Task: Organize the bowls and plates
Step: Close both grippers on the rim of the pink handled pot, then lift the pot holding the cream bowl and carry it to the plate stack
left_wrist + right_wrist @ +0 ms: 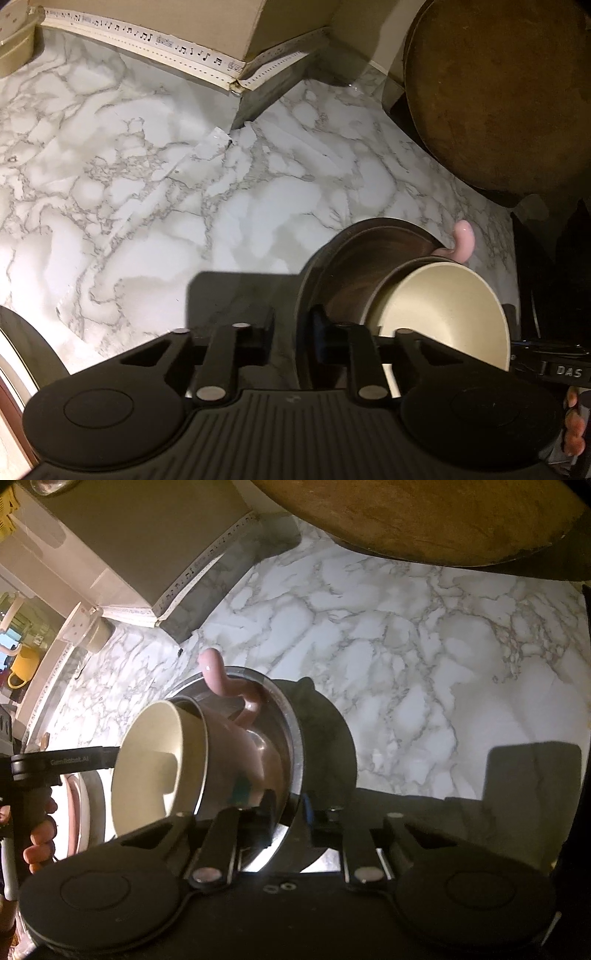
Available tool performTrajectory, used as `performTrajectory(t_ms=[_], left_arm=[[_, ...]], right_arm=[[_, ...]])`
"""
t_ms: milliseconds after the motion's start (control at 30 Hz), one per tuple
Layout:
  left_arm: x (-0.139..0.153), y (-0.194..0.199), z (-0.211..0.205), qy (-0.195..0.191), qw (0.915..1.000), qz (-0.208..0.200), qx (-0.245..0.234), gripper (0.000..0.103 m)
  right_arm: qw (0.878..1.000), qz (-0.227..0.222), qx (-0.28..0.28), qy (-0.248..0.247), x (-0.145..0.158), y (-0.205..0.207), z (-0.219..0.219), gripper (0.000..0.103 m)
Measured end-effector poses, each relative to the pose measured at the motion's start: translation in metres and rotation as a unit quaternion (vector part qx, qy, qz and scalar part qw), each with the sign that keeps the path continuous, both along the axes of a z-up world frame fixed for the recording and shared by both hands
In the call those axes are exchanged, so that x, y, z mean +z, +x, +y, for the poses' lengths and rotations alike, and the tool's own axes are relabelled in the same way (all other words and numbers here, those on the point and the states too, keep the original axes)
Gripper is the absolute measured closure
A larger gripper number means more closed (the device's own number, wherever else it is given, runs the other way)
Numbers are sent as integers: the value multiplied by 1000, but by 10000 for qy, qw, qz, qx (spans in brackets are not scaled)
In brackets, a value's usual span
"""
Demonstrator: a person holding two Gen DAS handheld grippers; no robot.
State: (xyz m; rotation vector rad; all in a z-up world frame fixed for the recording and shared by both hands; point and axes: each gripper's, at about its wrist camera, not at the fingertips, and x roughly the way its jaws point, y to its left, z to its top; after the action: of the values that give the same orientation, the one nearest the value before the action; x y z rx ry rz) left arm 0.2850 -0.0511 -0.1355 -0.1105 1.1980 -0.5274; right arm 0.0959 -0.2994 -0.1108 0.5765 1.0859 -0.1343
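Observation:
A metal bowl (354, 280) is held on edge above the marble counter (147, 192), with a pink cup (443, 306) with a cream inside lying in it. My left gripper (297, 332) is shut on the bowl's rim. In the right wrist view the same metal bowl (291, 716) shows, with the pink cup (236, 749) in it, its handle pointing up. My right gripper (286, 816) is shut on the bowl's rim from the other side. A large round wooden board (498, 92) stands at the right, and also shows in the right wrist view (424, 517).
A cardboard box (184, 33) with a music-note strip stands at the back of the counter. A beige lidded container (14, 44) is at the far left. A yellow mug (26, 664) and a pink-rimmed plate (85, 812) show at left in the right wrist view.

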Motion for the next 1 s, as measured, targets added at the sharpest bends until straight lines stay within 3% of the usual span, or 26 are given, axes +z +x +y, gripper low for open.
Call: performTrajectory(t_ms=[167, 633, 1000], left_arm=[[1, -5, -4, 75, 10000, -14, 42, 94], [11, -16, -8, 237, 9991, -128, 328, 94], [35, -20, -3, 350, 9966, -212, 711, 93]], right_arm=[[10000, -13, -43, 0, 0, -2, 1, 91], [9995, 143, -2, -275, 5, 5, 5, 92], [9990, 112, 256, -335, 25, 17, 9, 92]])
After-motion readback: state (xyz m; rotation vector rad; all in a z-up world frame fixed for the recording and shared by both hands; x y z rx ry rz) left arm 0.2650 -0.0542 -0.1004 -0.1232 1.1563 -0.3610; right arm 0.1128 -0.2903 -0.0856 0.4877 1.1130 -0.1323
